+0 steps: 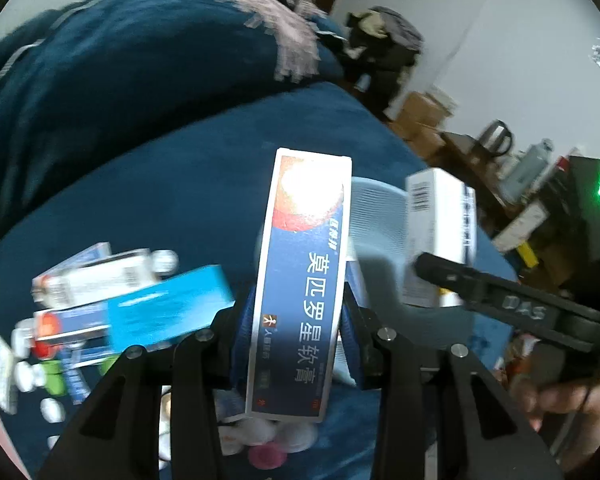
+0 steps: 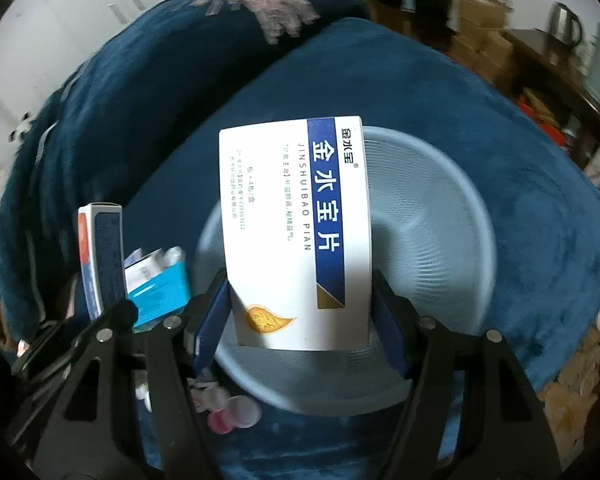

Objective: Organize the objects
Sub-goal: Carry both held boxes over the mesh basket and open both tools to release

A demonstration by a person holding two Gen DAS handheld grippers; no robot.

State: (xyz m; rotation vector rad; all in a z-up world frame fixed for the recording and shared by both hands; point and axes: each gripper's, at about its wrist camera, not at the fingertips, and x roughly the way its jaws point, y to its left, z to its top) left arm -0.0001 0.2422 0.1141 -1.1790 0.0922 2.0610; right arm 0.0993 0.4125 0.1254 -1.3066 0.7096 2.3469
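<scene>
A deep blue plush blanket (image 2: pixel 440 92) covers the bed and fills most of both views, bunched into a mound toward the upper left, with a pale pink fringed cloth (image 1: pixel 268 20) lying across its top. On the blanket sits a light blue plastic basin (image 2: pixel 432 232), in the centre right of the right wrist view and showing only partly behind the boxes in the left wrist view. The right tool (image 2: pixel 300 312) pinches a white box with a blue band (image 2: pixel 296 232) at its lower sides, holding it upright over the near left part of the basin. The left tool (image 1: pixel 296 332) pinches a long, narrow blue ointment box (image 1: pixel 300 280), standing upright in the centre of its own frame; the same box appears at the left edge of the right wrist view. A hand (image 1: pixel 568 400) grips the right tool's handle at the lower right of the left wrist view. In the lower left of that view lies a loose heap of medicine boxes (image 1: pixel 112 296), a teal one (image 1: pixel 168 308) the most visible. Small white bottles and caps (image 1: pixel 28 372) are scattered beside and below the heap, blurred, with a pink cap (image 1: pixel 266 456) near the bottom edge.
</scene>
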